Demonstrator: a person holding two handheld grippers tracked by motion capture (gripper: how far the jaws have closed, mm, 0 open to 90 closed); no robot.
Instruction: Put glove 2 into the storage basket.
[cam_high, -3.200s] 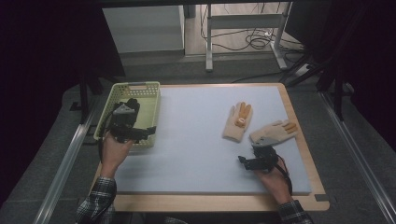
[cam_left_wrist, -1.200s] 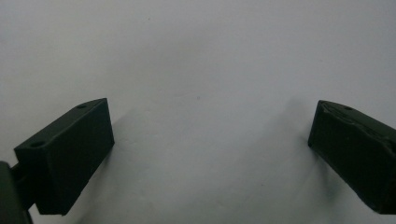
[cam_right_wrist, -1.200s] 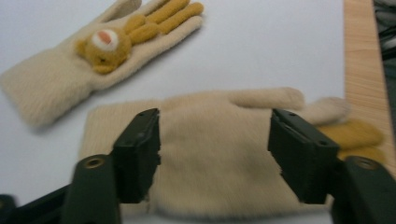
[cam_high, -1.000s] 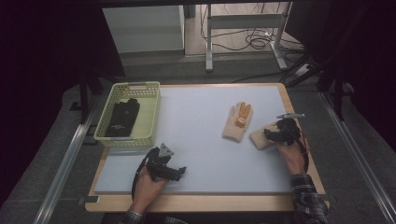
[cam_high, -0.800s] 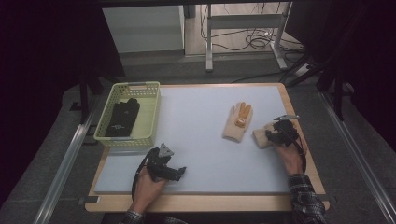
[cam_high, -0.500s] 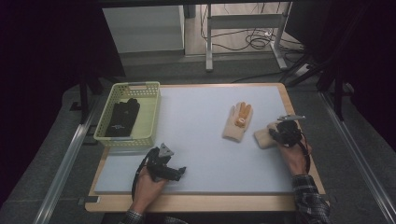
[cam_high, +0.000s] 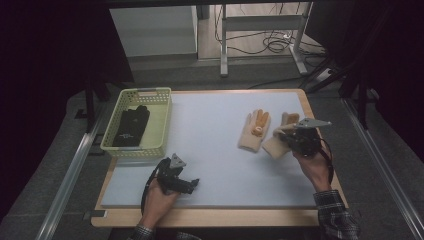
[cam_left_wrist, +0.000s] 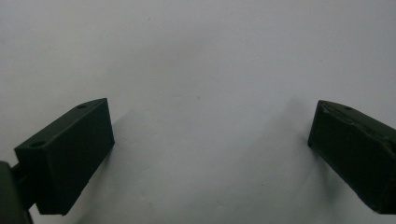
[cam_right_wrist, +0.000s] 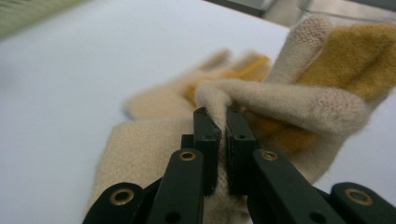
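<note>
Right hand-held gripper (cam_right_wrist: 218, 116): jaws have just closed, now pinching a fold of the beige glove (cam_right_wrist: 280, 100) at the counter's (cam_high: 215, 150) right side, just beside a second beige glove (cam_high: 254, 131). Left hand-held gripper (cam_left_wrist: 210, 154): jaws spread, nothing between. Black glove (cam_high: 131, 126) in the yellow basket (cam_high: 152, 95); its white print is unreadable.

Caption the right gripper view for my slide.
Right gripper pinching a fold of the beige glove.
</note>
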